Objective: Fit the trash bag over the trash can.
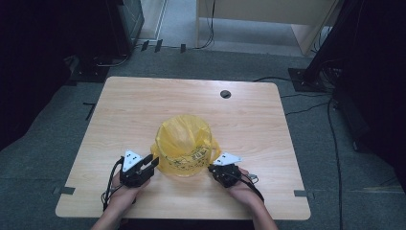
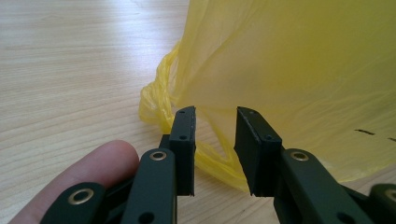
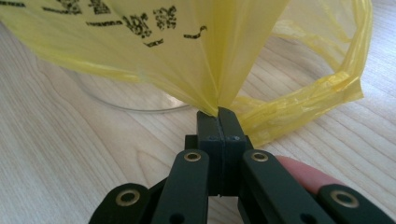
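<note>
My high view looks forward and down over the whole table [image 1: 143, 96]. Both gripper views sit low and close, facing the bag [image 1: 184, 143] from opposite sides.

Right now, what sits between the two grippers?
The yellow bag sits between the left gripper and right gripper, seen in the high view.

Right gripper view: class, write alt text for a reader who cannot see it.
The right gripper has its two black fingers shut on a gathered fold of a thin yellow plastic bag with black print. The bag's loop handle lies beside it on the light wooden table.
</note>
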Available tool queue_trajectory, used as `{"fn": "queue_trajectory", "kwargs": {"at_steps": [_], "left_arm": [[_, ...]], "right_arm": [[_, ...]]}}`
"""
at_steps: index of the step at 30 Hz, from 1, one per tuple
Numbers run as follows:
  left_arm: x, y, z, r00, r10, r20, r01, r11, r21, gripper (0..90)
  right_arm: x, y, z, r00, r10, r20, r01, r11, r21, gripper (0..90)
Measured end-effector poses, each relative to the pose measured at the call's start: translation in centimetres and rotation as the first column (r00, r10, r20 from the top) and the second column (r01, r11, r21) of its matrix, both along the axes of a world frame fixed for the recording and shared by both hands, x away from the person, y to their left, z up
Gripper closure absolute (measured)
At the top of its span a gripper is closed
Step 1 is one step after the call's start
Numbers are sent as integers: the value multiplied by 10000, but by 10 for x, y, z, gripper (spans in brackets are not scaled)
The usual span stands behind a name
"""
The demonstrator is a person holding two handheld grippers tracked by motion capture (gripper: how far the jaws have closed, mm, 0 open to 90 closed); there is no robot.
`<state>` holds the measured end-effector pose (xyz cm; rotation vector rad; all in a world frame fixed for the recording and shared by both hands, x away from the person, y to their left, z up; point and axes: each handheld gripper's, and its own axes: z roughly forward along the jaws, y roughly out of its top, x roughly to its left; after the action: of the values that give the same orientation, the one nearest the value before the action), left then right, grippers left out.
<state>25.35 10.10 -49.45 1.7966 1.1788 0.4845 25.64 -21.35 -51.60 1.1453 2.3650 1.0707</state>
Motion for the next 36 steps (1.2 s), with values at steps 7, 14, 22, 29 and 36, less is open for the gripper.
{"fn": "queue_trajectory", "kwargs": {"at_steps": [7,14,22,29,36], "left_arm": [[3,7,0,9998,181,11,-181,9995,-242,597],[6,13,0,9985,534,134,-527,9974,-483,569],[8,18,10,9913,1137,666,-1082,9908,-819,609],[11,34,10,9891,1398,465,-1357,9875,-804,565],[15,59,6,9852,1703,211,-1698,9852,-244,445]], "right_arm": [[-4,-7,1,9995,-164,252,156,9993,329,484],[-5,-28,14,9998,-151,164,129,9921,1244,411],[-9,-48,35,9989,-340,309,262,9743,2237,467],[-13,-51,55,9908,-625,1204,324,9708,2375,604],[-14,-47,72,9777,-916,1892,435,9688,2441,664]]}}
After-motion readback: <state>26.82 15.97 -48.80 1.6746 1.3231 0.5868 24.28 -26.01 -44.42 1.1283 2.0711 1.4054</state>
